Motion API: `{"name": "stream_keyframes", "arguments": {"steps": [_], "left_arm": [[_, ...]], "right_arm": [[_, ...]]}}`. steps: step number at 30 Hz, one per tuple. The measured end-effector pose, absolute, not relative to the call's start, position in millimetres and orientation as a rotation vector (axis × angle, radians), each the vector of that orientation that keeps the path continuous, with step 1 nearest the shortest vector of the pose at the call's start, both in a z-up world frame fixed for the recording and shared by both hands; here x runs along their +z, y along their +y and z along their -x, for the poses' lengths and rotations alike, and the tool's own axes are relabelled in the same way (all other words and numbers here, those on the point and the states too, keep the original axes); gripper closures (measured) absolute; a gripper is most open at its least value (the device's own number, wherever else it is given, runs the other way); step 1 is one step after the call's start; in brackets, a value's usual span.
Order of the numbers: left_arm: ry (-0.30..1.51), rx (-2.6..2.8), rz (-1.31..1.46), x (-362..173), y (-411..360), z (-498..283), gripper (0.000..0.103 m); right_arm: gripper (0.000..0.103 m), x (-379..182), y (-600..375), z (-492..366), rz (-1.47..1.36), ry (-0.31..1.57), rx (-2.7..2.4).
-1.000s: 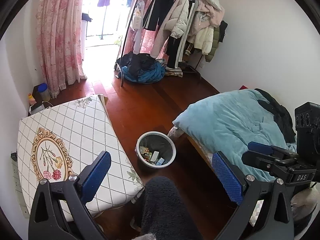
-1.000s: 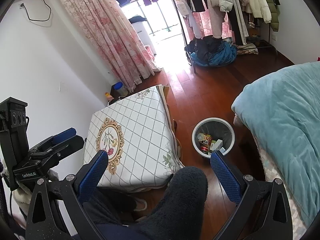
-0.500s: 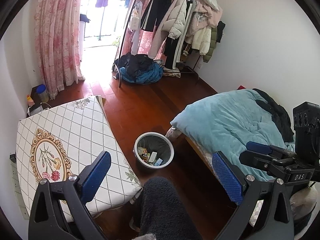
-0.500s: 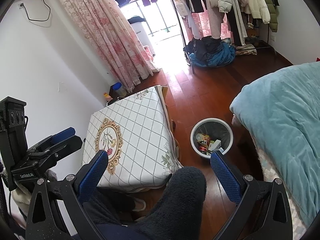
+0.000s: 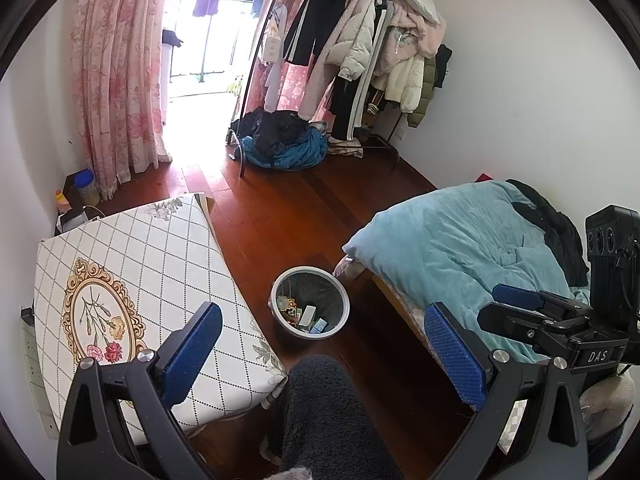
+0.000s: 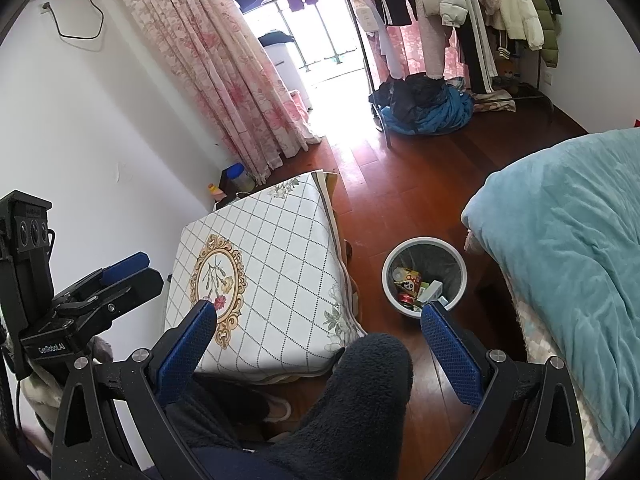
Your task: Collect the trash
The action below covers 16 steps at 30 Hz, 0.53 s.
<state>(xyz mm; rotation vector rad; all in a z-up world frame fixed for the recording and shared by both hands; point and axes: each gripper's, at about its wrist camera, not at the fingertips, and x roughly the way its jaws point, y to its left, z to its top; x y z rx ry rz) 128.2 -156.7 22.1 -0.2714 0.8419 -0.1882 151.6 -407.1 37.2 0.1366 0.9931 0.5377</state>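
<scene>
A bedroom with a dark red polished wooden floor [image 5: 288,216] and plain white walls. Near the middle of the floor stands a round grey waste bin with a dark liner [image 5: 310,307], holding packets, a can and small cartons of trash. It sits between a low table covered in a white diamond-patterned cloth with a gold floral medallion [image 5: 132,280] and a bed under a rumpled light blue quilt [image 5: 460,248]. Further back, a metal rack crowded with hanging coats and jackets [image 5: 360,44] stands over a heap of blue and black clothing [image 5: 284,146]. Pink floral curtains [image 5: 116,80] frame a bright balcony doorway. The left gripper [image 5: 322,354] and the right gripper [image 6: 318,346] both hover above the person's dark fleece-clad knee [image 6: 360,396], blue-padded fingers spread wide and empty.
</scene>
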Motion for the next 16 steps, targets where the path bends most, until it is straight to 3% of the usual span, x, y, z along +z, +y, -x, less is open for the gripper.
{"name": "stream_keyframes", "arguments": {"steps": [16], "left_arm": [[0.843, -0.200, 0.274, 21.2, -159.4, -129.1, 0.000]], "right_arm": [[0.000, 38.6, -408.2, -151.9, -0.133, 0.997, 0.542]]}}
